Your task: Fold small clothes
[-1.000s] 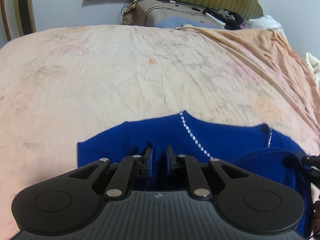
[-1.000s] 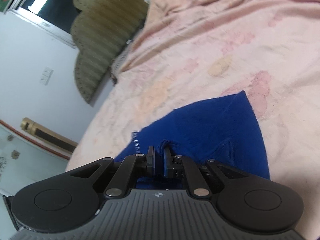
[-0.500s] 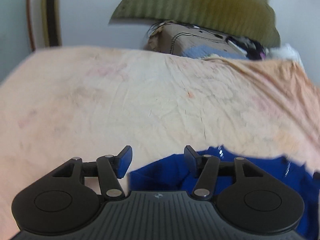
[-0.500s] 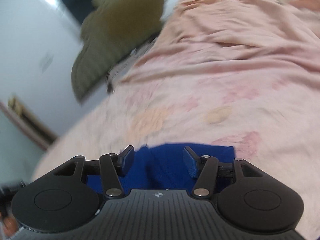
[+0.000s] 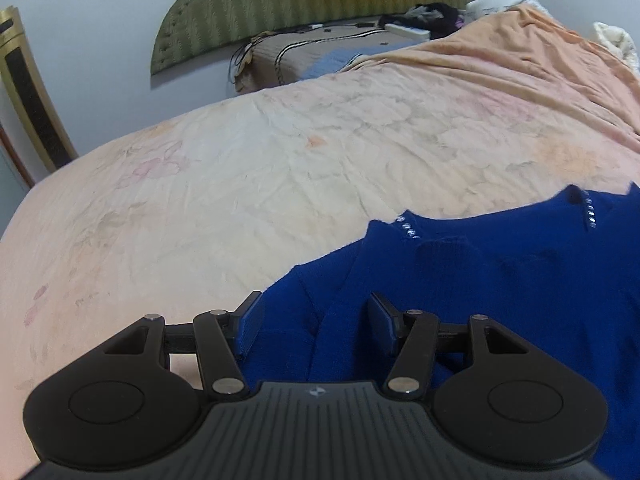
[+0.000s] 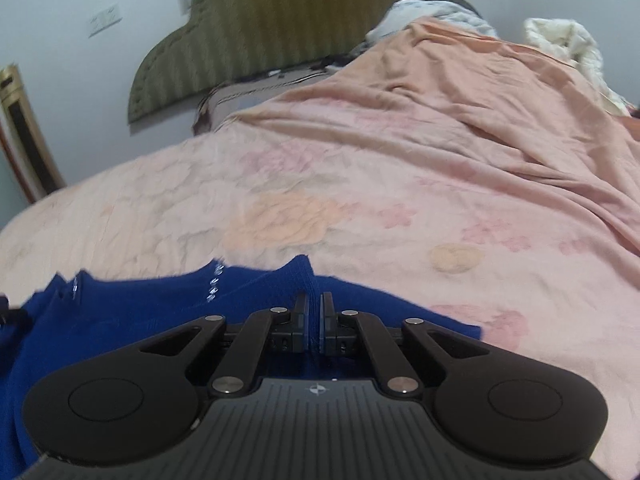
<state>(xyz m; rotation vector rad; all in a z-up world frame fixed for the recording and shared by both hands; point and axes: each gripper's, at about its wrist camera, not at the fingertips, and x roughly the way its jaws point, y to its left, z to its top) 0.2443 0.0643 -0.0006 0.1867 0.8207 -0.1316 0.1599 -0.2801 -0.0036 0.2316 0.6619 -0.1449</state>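
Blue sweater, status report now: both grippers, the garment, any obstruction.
Left gripper open over blue sweater. Right gripper shut on a raised fold. Sweater lies partly folded on the bedsheet. Nothing in the way.

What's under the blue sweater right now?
The blue sweater lies on the floral bedsheet, which shows all around it. The sheet directly beneath is covered. The right gripper pinches a raised fold; anything below that is hidden.

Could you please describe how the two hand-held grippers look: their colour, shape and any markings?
Both look alike. The left hand-held gripper and the right hand-held gripper are matte black, with a ribbed grey-black body bearing a small white logo, two rounded lobes with circular discs, linkage bars with silver pins, and flat dark blue finger pads. No cables or sleeves are visible.
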